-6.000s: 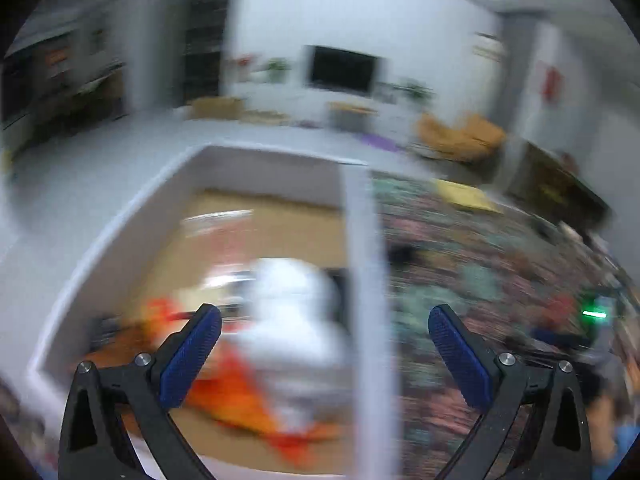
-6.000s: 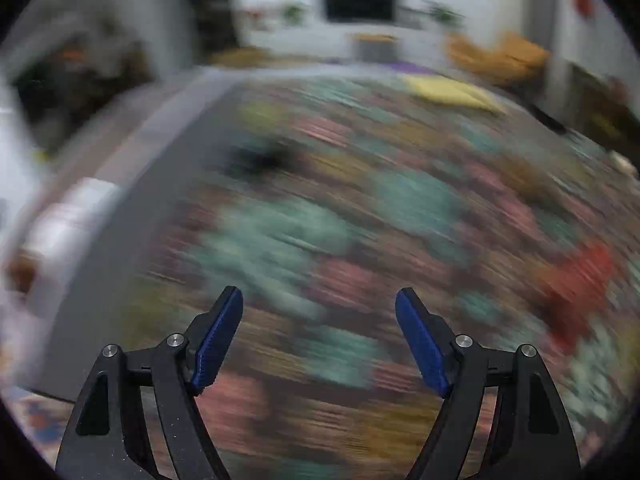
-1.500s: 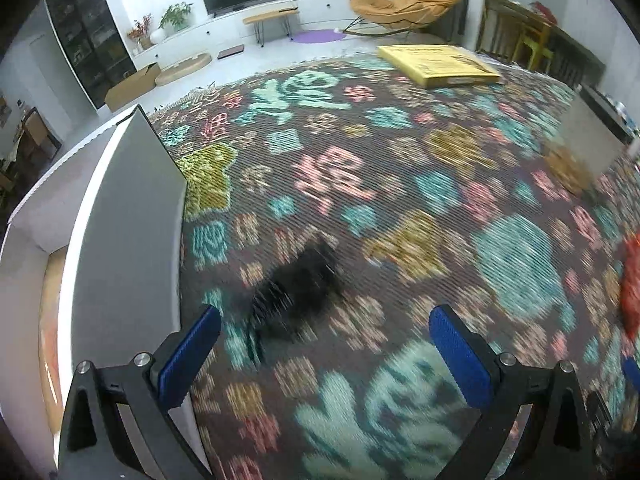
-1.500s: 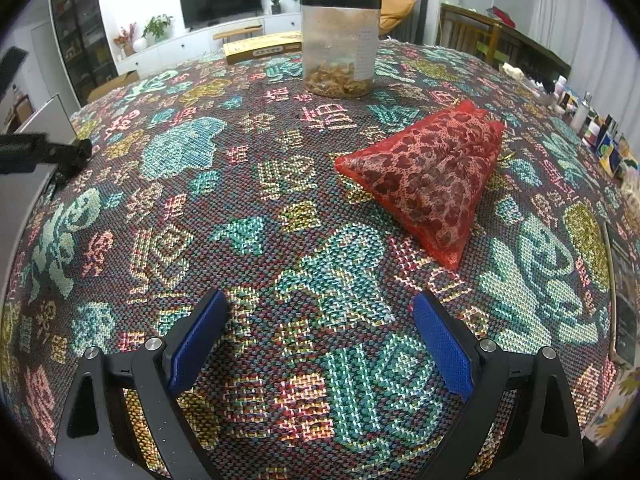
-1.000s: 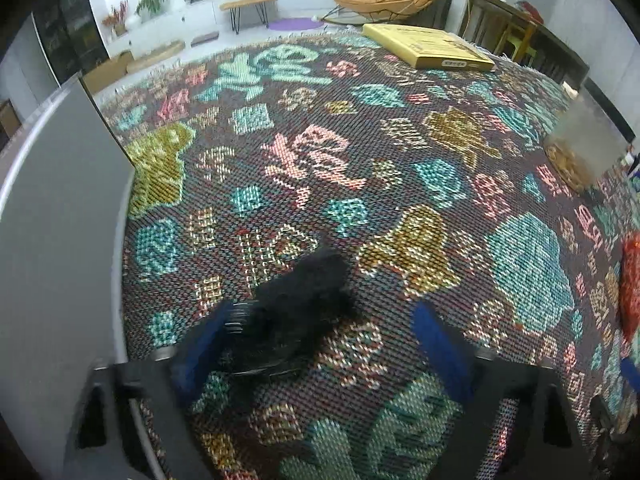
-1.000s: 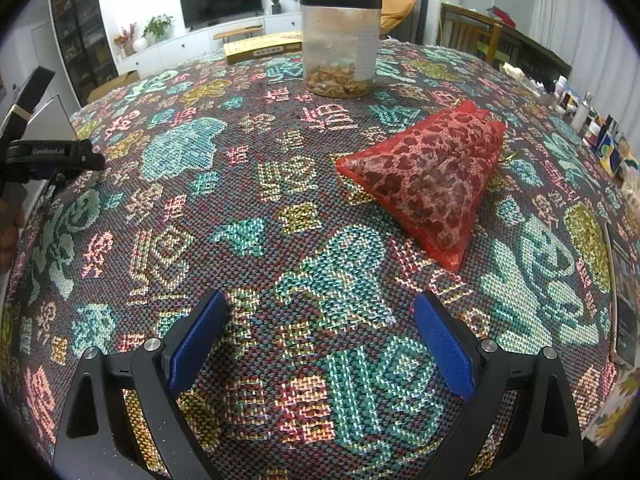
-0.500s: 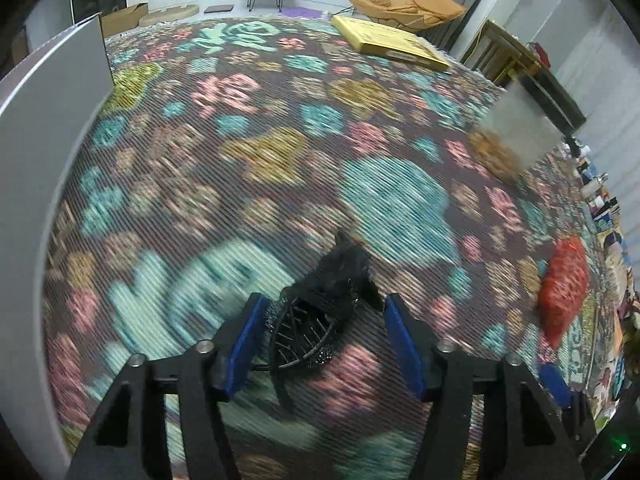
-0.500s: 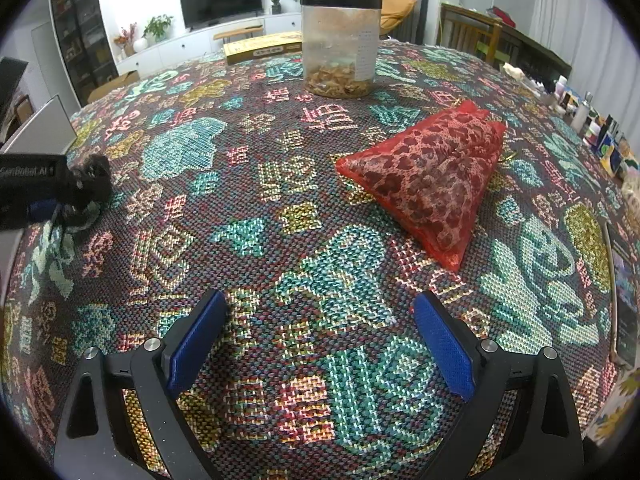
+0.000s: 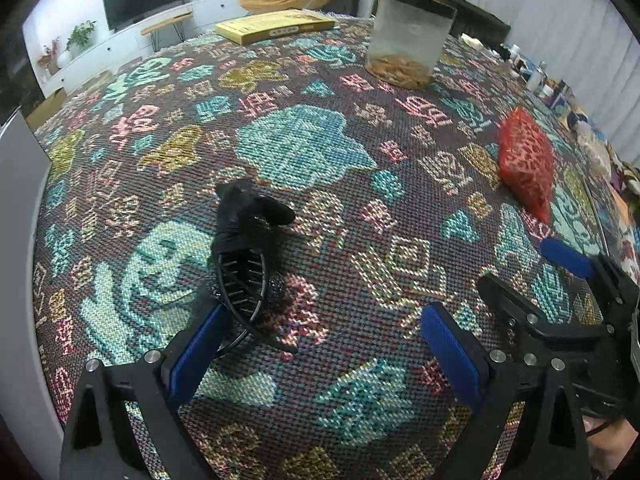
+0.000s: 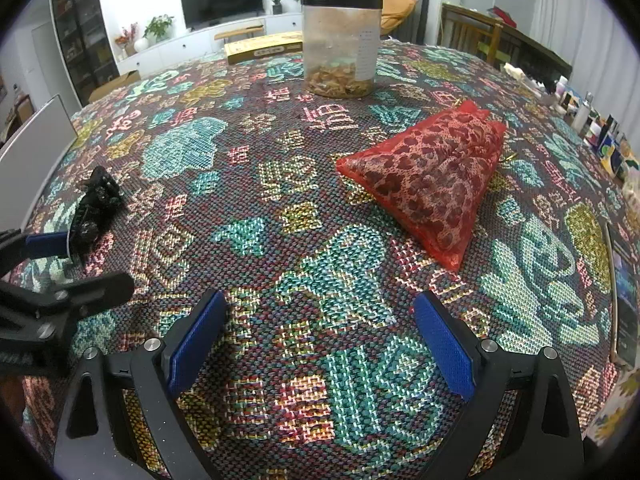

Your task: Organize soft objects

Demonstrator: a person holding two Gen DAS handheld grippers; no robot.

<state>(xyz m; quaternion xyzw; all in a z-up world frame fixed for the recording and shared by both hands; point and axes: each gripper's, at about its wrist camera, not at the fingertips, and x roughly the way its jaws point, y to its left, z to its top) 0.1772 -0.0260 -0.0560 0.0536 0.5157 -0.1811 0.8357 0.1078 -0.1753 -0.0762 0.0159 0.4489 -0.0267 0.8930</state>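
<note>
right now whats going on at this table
A person works with two handheld grippers over a patterned tablecloth. The left gripper has just been opening and is open; the black hair clip lies on the cloth by its left finger. The right gripper hangs open, short of the red mesh bag.

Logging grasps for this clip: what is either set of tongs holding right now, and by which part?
Nothing is held. The left tongs have just been opening; the black hair clip lies on the tablecloth by one pad. The right tongs are empty.
</note>
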